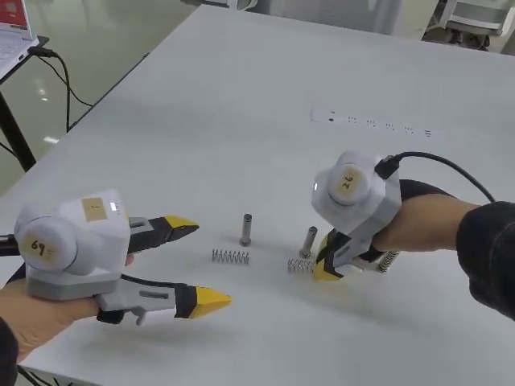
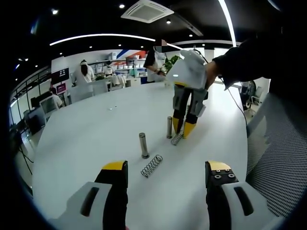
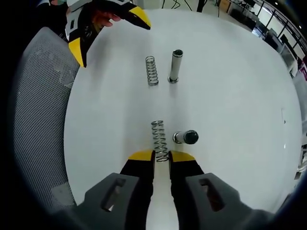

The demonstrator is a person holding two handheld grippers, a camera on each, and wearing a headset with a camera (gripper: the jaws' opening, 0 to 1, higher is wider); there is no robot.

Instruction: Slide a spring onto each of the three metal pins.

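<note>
The right gripper (image 3: 161,156) clamped the near end of a flat-lying spring (image 3: 158,136), a pin (image 3: 185,137) standing just beside; the left gripper (image 2: 165,167) hung open.

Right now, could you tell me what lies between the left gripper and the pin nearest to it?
A loose spring lies flat between the open left gripper and that upright pin, as the left gripper view shows.

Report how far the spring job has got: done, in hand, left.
Done: nothing; both visible pins, near pin and far pin, stand bare. In hand: right gripper pinches one end of the near spring, lying flat. To do: far spring lies loose; left gripper open.
</note>
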